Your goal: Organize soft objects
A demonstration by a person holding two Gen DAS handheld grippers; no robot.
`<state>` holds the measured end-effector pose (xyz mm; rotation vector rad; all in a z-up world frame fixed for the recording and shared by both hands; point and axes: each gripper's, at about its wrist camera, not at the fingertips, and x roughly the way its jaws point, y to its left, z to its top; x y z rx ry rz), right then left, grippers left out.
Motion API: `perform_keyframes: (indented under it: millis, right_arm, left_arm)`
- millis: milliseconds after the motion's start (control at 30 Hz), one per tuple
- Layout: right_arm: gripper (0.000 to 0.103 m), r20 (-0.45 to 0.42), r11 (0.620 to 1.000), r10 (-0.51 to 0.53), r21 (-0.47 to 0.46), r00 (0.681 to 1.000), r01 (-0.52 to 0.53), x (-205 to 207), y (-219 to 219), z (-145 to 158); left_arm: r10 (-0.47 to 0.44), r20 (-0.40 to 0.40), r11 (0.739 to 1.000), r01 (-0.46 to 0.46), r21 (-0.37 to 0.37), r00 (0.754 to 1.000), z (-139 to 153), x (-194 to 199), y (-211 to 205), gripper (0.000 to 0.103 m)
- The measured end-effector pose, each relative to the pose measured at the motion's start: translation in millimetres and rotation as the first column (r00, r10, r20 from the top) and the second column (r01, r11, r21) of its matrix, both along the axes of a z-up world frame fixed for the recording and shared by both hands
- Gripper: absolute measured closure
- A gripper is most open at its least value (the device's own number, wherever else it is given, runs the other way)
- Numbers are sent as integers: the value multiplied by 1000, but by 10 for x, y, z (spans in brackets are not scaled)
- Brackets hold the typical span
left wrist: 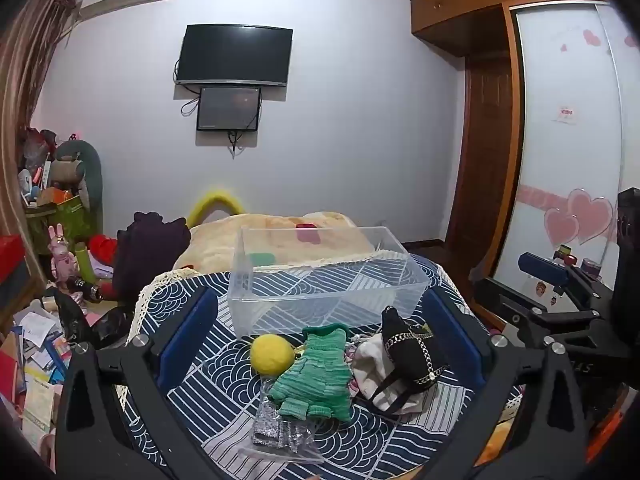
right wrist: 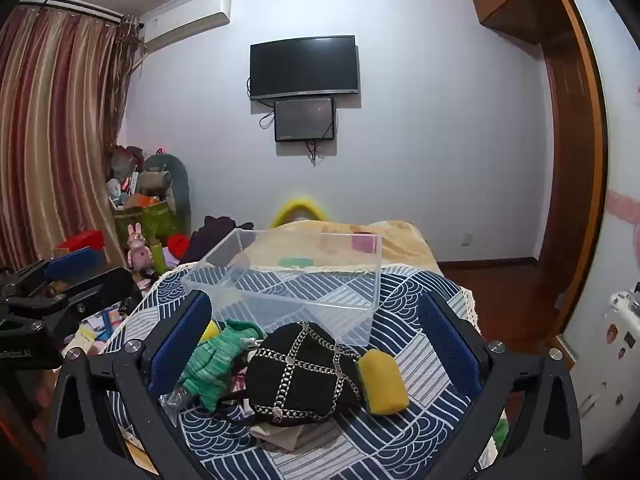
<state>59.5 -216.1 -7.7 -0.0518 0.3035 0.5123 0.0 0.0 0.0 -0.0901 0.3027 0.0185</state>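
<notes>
A clear plastic bin [left wrist: 404,272] [right wrist: 372,280] stands on the blue-and-white patterned cloth [left wrist: 216,384]. In front of it lie a yellow ball [left wrist: 271,353], a green knitted garment [left wrist: 318,376] [right wrist: 214,360], a black chain-trimmed cap [left wrist: 412,354] [right wrist: 304,376] on white cloth [left wrist: 372,364], a clear packet of silver items [left wrist: 276,432], and a yellow sponge [right wrist: 382,380]. My left gripper [left wrist: 320,344] is open above the green garment, holding nothing. My right gripper [right wrist: 316,344] is open above the black cap, holding nothing.
A beige blanket [left wrist: 280,236] lies behind the bin. A dark garment pile [left wrist: 148,252] sits left of it. Toys, boxes and papers [left wrist: 36,340] clutter the floor at left. A wardrobe [left wrist: 568,140] stands right. A TV [left wrist: 236,54] hangs on the wall.
</notes>
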Motion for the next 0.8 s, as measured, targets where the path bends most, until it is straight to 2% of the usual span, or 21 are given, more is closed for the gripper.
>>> perform_keyframes:
  millis: [133,233,800]
  right_arm:
    - [0,8,1000,0,-1,1000,0,-5,0,1]
    - [0,9,1000,-1,1,1000,1,-6,-1,2]
    - [0,16,1000,2,7,1000,-3,-37,-3,78]
  left_arm:
    - [2,-15,1000,-1,13,1000,18,50,-18,0]
    - [-14,10,1000,14,25,1000,44,11,-73,0]
    - [-27,31,1000,27,7,999,36,-57,-23,0]
